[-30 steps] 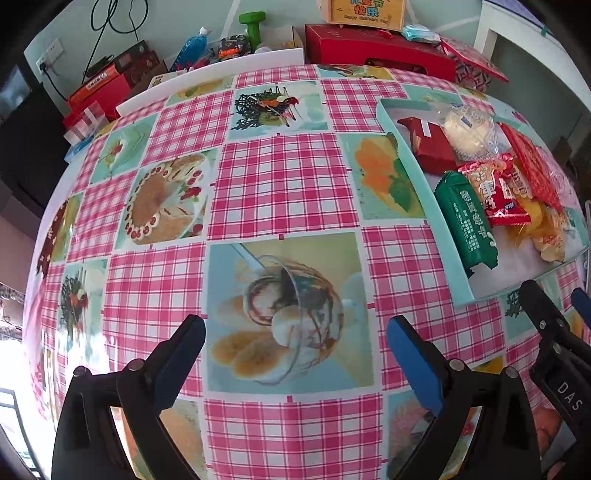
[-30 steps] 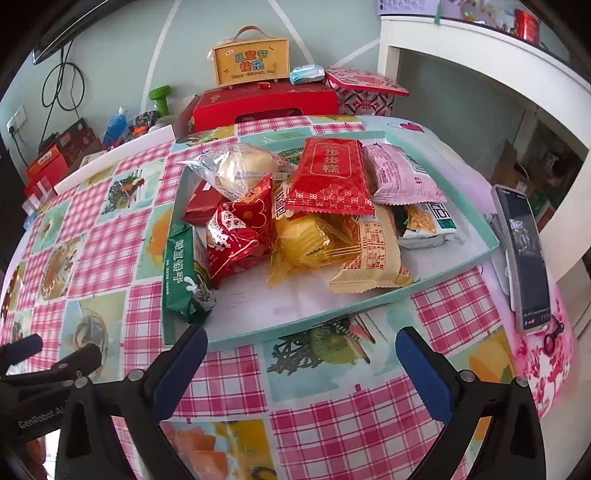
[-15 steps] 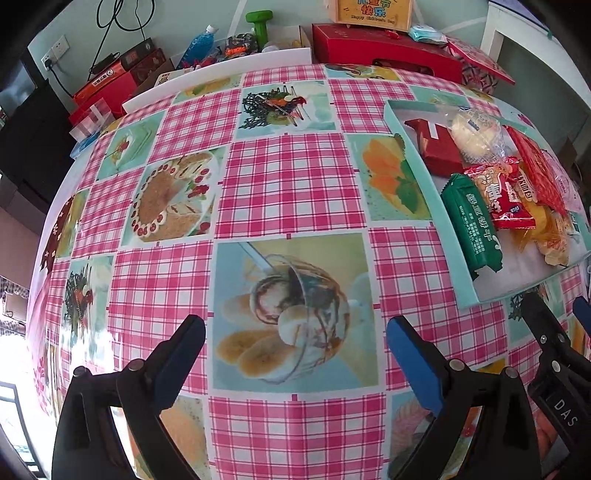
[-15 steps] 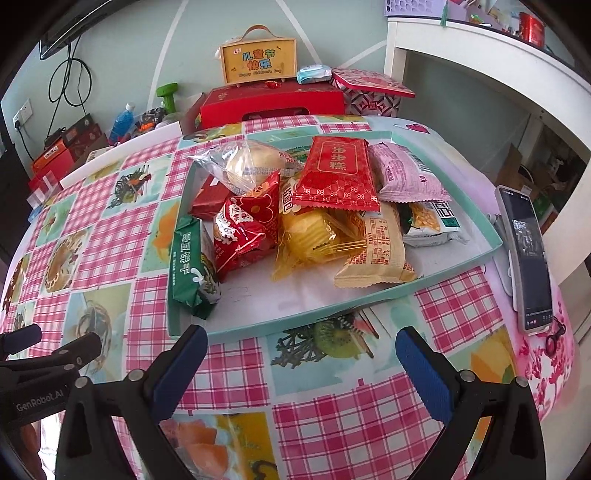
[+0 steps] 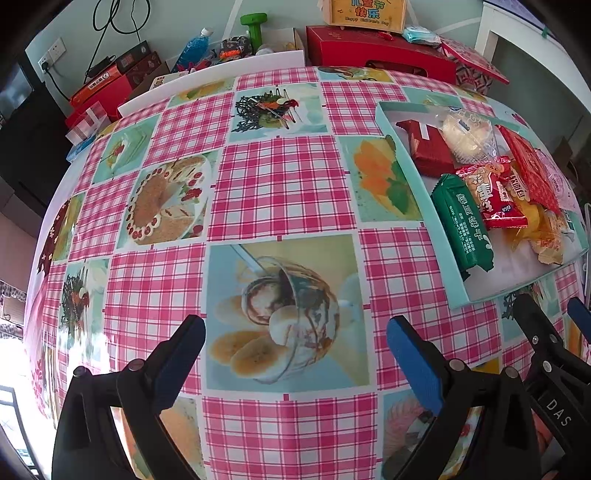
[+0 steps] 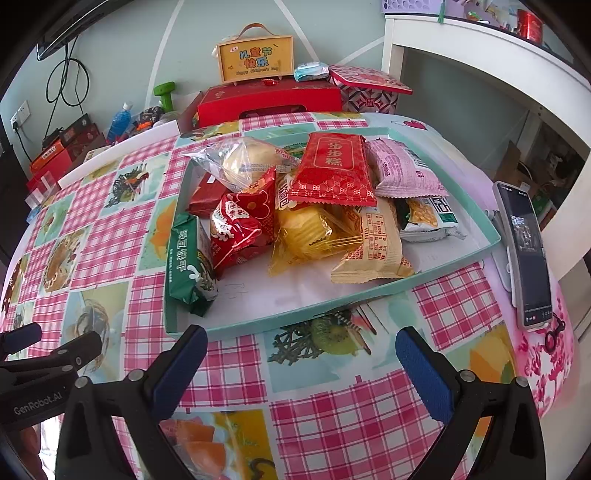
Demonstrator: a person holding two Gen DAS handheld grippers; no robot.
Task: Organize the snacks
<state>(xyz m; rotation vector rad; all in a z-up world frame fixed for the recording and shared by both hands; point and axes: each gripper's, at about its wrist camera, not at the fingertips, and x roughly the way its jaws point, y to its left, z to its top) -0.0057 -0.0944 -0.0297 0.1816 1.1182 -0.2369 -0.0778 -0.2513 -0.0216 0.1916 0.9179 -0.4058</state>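
Note:
A shallow teal tray (image 6: 369,295) (image 5: 413,177) holds several snack packets: a green one (image 6: 188,258) (image 5: 461,229) at its left edge, a red foil one (image 6: 240,229), a yellow pouch (image 6: 310,232), a beige pack (image 6: 373,243), a flat red pack (image 6: 332,166), a pink pack (image 6: 399,170) and a clear bag with a bun (image 6: 243,158). My right gripper (image 6: 299,354) stands open just in front of the tray's near rim. Over bare tablecloth left of the tray, my left gripper (image 5: 295,347) is open with nothing in it.
A phone (image 6: 524,251) lies at the table's right edge. Red gift boxes (image 6: 269,99), a yellow carry box (image 6: 255,59), a blue bottle (image 5: 192,48) and a green dumbbell (image 5: 255,26) crowd the floor beyond the far edge. A white shelf (image 6: 480,48) stands right.
Both grippers have drawn back and lifted slightly, so the tray and table look a little farther off. The jaws have stayed open and the snacks have not moved.

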